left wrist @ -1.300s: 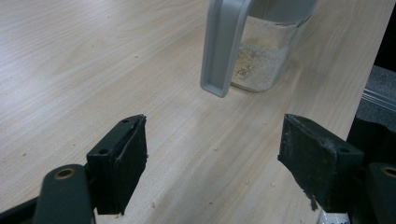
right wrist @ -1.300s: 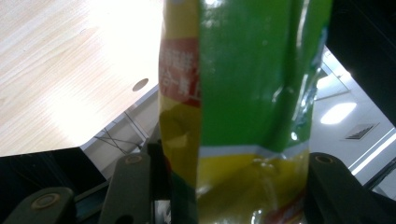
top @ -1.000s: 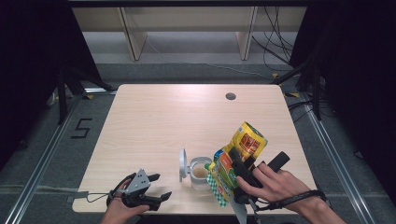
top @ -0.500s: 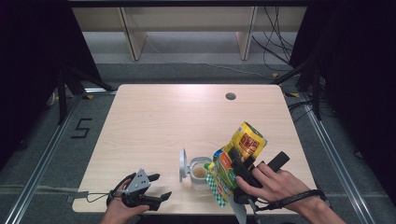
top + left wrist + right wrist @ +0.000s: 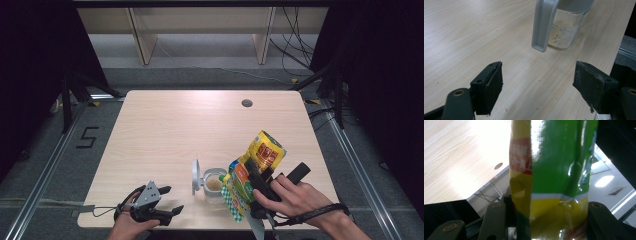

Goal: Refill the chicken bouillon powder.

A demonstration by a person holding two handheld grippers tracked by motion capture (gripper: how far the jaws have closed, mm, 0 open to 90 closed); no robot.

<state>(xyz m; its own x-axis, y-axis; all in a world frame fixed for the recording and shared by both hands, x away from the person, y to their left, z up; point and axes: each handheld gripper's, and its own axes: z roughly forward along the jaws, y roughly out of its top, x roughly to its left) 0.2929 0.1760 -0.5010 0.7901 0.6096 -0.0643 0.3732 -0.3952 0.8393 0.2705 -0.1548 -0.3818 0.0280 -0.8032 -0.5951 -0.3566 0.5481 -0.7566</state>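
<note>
At the table's [image 5: 165,125] near edge, the right gripper [image 5: 257,187] stays clamped on a tilted yellow-green food pouch [image 5: 252,167] over the open glass jar [image 5: 215,186], nothing shifting, pouring apparently continuing, while the left gripper [image 5: 167,200] idles, jaws apart.

Near the front edge of the pale wooden table [image 5: 165,130], the left gripper [image 5: 167,200] rests low in the left hand [image 5: 131,217], jaws spread wide with nothing between. The right gripper [image 5: 248,172], held by the right hand [image 5: 292,195], is clamped on the yellow-green foil bag [image 5: 255,165].
</note>
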